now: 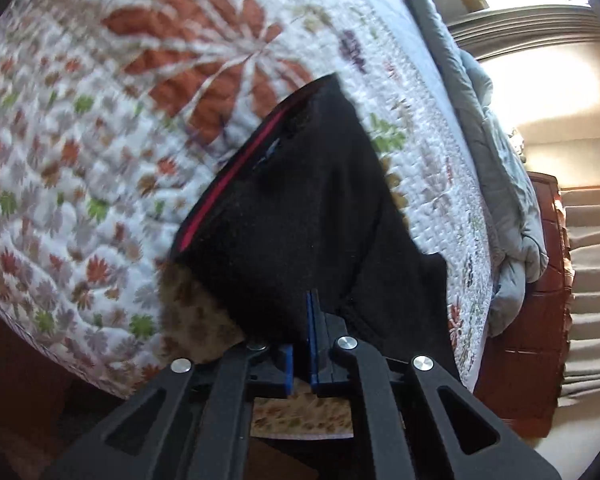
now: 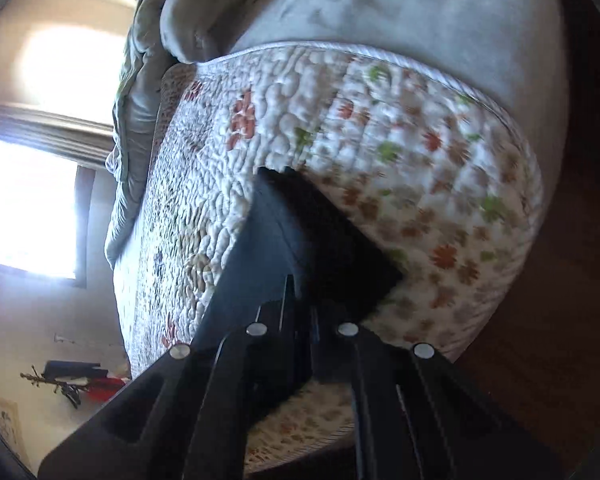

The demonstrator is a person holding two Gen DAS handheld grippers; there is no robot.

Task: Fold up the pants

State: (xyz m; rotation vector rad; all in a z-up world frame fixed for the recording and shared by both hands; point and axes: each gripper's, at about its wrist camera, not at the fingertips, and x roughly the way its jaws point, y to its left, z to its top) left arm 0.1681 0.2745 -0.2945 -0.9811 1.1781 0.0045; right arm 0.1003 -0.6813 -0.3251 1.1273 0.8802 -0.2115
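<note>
Black pants with a red stripe along one edge lie on a flowered quilt. In the left wrist view my left gripper is shut on the near edge of the pants, and the dark cloth covers most of its blue pads. The right wrist view shows another part of the black pants, stretched up over the quilt. My right gripper is shut on that cloth, with the fabric pinched between its fingers. The fingertips are hard to tell apart from the dark cloth.
A grey comforter is bunched along the quilt's far side. A reddish wooden bed frame and ribbed beige flooring lie beyond it. A bright window is at the left, with dark floor past the bed's edge.
</note>
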